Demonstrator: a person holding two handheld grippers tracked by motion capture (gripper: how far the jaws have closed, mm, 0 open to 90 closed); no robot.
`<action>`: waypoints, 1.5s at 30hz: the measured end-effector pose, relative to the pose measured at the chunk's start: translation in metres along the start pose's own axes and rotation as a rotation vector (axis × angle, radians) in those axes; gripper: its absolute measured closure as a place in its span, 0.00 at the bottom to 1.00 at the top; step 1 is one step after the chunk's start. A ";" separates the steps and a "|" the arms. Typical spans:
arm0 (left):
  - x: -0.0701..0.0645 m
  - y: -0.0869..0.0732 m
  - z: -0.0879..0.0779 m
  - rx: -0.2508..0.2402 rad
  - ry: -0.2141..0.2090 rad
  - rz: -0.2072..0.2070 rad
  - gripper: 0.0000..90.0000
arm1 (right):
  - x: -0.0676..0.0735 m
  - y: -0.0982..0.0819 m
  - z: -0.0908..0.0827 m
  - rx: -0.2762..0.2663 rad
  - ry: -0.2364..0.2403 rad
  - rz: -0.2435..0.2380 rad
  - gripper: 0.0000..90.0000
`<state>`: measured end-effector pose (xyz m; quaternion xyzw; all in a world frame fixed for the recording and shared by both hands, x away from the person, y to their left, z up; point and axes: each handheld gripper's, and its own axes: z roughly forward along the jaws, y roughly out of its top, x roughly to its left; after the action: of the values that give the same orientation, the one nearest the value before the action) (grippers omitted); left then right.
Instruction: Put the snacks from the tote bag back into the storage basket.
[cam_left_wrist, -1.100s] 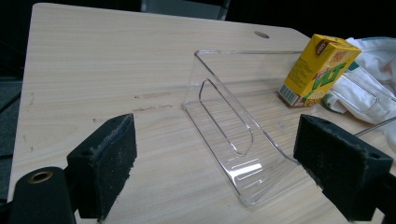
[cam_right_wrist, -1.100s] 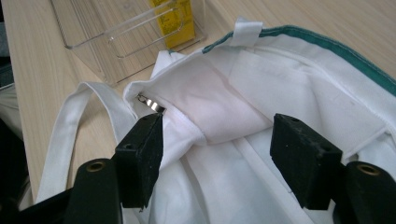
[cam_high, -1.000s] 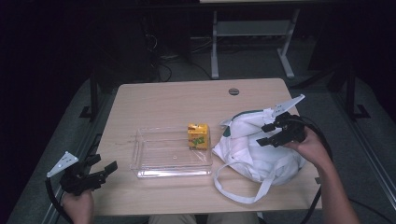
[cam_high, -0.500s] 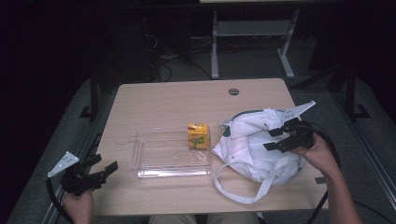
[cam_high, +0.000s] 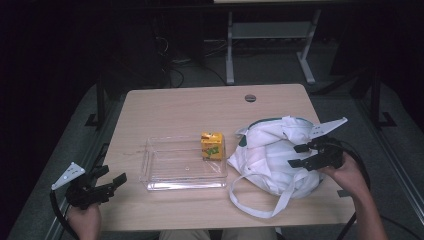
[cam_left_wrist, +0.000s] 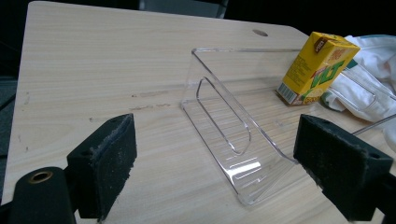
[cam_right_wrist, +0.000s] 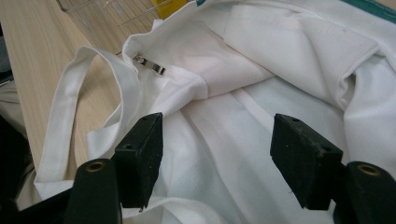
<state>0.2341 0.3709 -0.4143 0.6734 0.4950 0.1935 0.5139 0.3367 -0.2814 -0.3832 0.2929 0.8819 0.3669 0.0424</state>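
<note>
Your right gripper (cam_high: 299, 155) has come down and slid a little toward the near edge over the last second, from the far right shoulder of the white cloth bag (cam_high: 272, 155) to just above its middle; the bag itself, the carton and the tray lie where they did. From the table's centre, the bag sits at about four o'clock, crumpled, with its long strap (cam_right_wrist: 60, 135) looping out toward six o'clock on the bare wood. In the right gripper view, your jaws stand roughly half open with folds of white fabric under and between them, yet the pads do not press on the cloth, so you hold nothing. That descent reads as the approach to a grasp on the bag, probably to lift or open it, and the next thing you need is a firm pinch on a single fold rather than a loose bunch. The yellow juice carton (cam_high: 211, 145) stands upright in the clear plastic tray (cam_high: 165, 186), at the tray's far right corner, just beside the bag. Your left gripper (cam_high: 113, 183) hangs at the table's eight o'clock corner, jaws wide apart and empty, aimed at the tray.
</note>
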 end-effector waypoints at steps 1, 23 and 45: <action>0.000 0.000 0.000 0.000 -0.001 0.001 0.14 | 0.001 -0.002 0.000 0.000 -0.003 0.008 0.38; 0.000 -0.001 0.000 0.010 0.000 0.008 0.14 | 0.013 -0.044 -0.009 -0.046 -0.029 0.037 0.38; -0.001 0.000 0.002 0.010 -0.012 0.014 0.14 | 0.047 -0.075 -0.024 -0.203 -0.118 0.054 0.35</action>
<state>0.2351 0.3692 -0.4150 0.6804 0.4883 0.1906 0.5121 0.2549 -0.3129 -0.4093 0.3319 0.8280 0.4375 0.1138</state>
